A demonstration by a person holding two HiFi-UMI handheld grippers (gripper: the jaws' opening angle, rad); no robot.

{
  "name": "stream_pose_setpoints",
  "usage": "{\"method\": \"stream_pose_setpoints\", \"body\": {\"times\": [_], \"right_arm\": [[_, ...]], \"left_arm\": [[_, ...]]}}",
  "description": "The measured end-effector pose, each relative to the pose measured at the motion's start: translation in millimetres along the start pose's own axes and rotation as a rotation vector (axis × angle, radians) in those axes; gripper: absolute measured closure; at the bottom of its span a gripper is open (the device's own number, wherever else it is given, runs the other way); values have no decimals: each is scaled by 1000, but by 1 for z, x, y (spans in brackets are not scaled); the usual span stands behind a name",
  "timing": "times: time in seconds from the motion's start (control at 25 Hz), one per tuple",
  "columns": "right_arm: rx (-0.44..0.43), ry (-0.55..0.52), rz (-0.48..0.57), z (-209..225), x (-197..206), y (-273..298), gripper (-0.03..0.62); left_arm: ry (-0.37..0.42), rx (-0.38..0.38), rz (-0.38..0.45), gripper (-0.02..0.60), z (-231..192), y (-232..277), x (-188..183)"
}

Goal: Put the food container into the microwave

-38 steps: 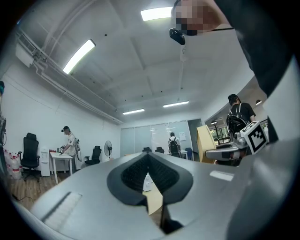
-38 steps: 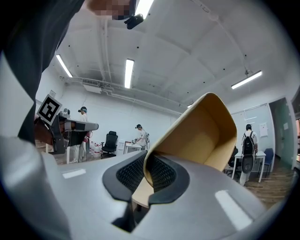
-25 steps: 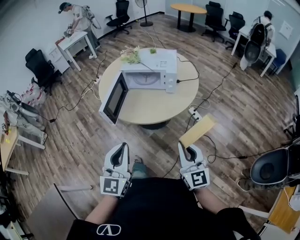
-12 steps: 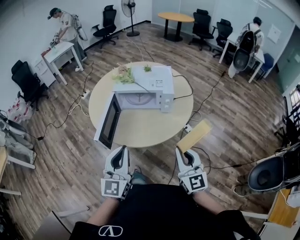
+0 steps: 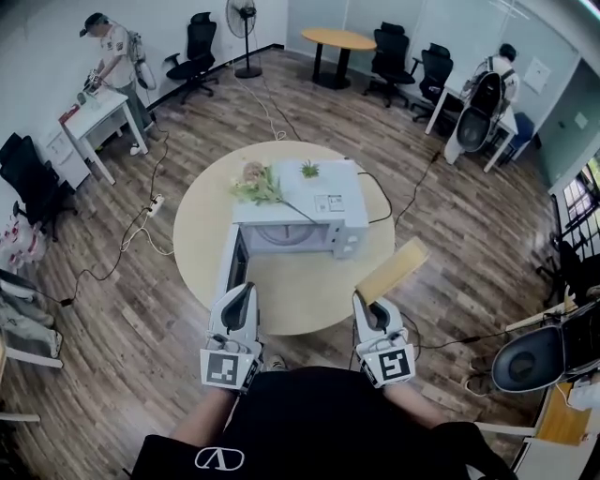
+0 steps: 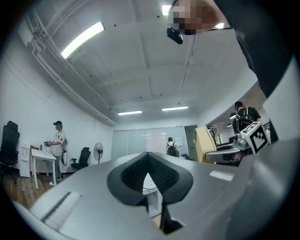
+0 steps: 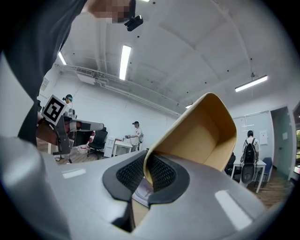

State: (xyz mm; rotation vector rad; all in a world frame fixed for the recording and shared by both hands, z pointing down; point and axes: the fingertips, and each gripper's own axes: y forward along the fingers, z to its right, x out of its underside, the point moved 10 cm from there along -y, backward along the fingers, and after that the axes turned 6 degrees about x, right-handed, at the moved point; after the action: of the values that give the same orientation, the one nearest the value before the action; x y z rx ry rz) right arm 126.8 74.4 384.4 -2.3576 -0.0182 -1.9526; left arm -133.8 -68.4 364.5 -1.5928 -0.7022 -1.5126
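A tan paper food container [image 5: 394,269] sticks up and forward from my right gripper [image 5: 373,310], which is shut on its rim; the right gripper view shows its open inside [image 7: 201,136] pinched between the pads. A white microwave [image 5: 298,208] stands on the round wooden table [image 5: 202,225], its door [image 5: 233,274] swung open toward me on the left. My left gripper [image 5: 238,302] is held just before the table's near edge, below the door, jaws closed with nothing between them. In the left gripper view the microwave [image 6: 152,199] shows through the gap of the jaws.
A bunch of flowers [image 5: 255,184] and a small plant [image 5: 308,169] sit on the microwave. Cables run over the wooden floor [image 5: 150,202]. Office chairs [image 5: 192,45], a fan [image 5: 240,19], desks and several people stand round the room's edges. A black seat [image 5: 531,356] is at my right.
The table and microwave have come nearer and more centred as I walked up. Both grippers kept their pose, the right still holding the container.
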Motion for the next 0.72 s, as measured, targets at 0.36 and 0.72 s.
{"method": "stream_pose_setpoints", "body": {"times": [0.36,0.72], "right_arm": [[28,-55,-7,-15,-2,78,576],[-34,-53,-4,7,-2,104,576]], "left_arm": [[-14,52,18,581,-73,44,26],[-7,14,11,581,-65,69,26]]}}
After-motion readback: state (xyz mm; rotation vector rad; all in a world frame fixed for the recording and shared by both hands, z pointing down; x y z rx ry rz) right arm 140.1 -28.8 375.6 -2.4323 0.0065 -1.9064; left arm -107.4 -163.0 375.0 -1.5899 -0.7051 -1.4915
